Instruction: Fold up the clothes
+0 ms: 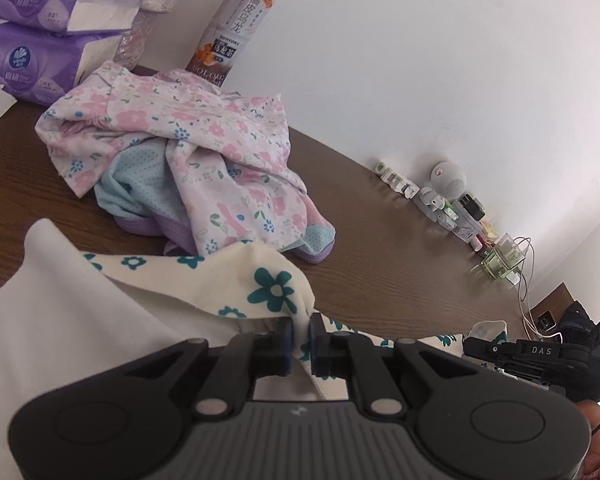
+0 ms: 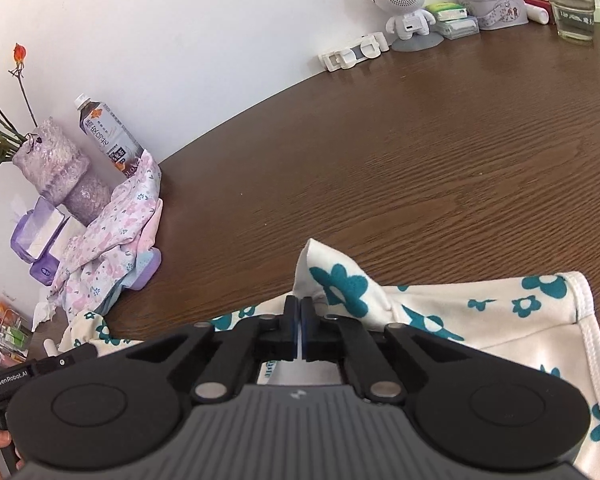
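Nearest, the left tool [image 1: 301, 334] and right tool [image 2: 301, 314] each pinched an edge of the cream cotton garment with teal flowers [image 2: 480, 312], lifting it off the brown wooden tabletop [image 2: 400, 152], apparently to fold. Farther left lay a crumpled pink floral clothes heap [image 1: 204, 140].

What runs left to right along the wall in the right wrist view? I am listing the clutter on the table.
Bubble-wrapped purple vase of flowers → tea bottle with white cap → white plastic clips → white robot-shaped speaker → pale lavender tin → clear glass tumbler.
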Demonstrator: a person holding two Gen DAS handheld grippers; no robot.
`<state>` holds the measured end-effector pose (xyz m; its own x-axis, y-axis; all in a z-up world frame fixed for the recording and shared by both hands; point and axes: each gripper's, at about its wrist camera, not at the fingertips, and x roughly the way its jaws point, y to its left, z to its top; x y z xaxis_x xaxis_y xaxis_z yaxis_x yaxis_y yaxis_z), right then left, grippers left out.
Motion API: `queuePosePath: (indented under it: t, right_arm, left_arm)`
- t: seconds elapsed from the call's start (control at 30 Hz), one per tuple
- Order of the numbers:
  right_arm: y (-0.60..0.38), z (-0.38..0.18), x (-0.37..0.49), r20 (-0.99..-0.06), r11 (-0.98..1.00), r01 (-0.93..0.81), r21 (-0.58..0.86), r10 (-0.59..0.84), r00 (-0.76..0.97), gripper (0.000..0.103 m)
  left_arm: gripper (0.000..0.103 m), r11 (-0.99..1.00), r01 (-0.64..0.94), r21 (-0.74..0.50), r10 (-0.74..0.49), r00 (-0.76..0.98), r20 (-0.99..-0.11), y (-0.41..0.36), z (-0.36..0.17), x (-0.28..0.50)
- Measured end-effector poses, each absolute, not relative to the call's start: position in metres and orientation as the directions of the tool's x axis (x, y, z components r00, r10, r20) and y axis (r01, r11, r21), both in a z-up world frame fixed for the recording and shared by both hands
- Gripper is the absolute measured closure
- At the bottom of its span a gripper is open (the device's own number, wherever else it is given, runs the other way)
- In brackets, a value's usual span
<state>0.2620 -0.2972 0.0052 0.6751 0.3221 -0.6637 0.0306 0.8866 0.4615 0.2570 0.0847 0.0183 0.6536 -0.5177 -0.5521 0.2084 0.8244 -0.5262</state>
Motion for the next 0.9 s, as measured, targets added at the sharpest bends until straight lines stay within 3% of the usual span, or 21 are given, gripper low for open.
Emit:
queuePosePath:
  t: [0.1, 0.3, 0.43, 0.5, 0.6, 0.63, 0.9]
  right_arm:
    - [-0.305, 0.015, 0.258, -0.646, 0.891, 0.019, 0.453, 0.314, 0.696, 0.103]
    - [-0.301, 0.007, 0.261, -0.668, 0.9, 0.014, 0.435, 0.312, 0.675, 0.103]
    - [-0.302, 0.005, 0.255, -0.664, 0.899, 0.008, 0.437, 0.317, 0.677, 0.103]
    - [-0.306, 0.01, 0.251, -0.656, 0.902, -0.004, 0.431, 0.317, 0.685, 0.103]
    - [-0.309, 0.015, 0.25, -0.648, 0.905, -0.012, 0.424, 0.313, 0.695, 0.103]
    - [-0.311, 0.016, 0.25, -0.645, 0.906, -0.013, 0.422, 0.311, 0.698, 0.103]
    - [-0.321, 0.019, 0.252, -0.647, 0.918, -0.01, 0.396, 0.287, 0.706, 0.103]
  left_arm:
    - [0.097, 0.816, 0.228, -0.531, -0.526, 0.673, -0.52, 0.084, 0.022, 0.253]
    - [0.089, 0.806, 0.16, -0.57, -0.523, 0.643, -0.559, 0.09, 0.011, 0.263]
    - [0.058, 0.76, 0.153, -0.632, -0.573, 0.616, -0.54, 0.099, 0.014, 0.268]
    - [0.057, 0.754, 0.139, -0.642, -0.576, 0.609, -0.545, 0.101, 0.015, 0.271]
    - [0.074, 0.783, 0.119, -0.611, -0.542, 0.613, -0.575, 0.099, 0.017, 0.277]
    - [0.095, 0.792, 0.12, -0.599, -0.534, 0.612, -0.583, 0.097, 0.017, 0.279]
    - [0.099, 0.836, 0.149, -0.527, -0.489, 0.637, -0.596, 0.085, 0.017, 0.262]
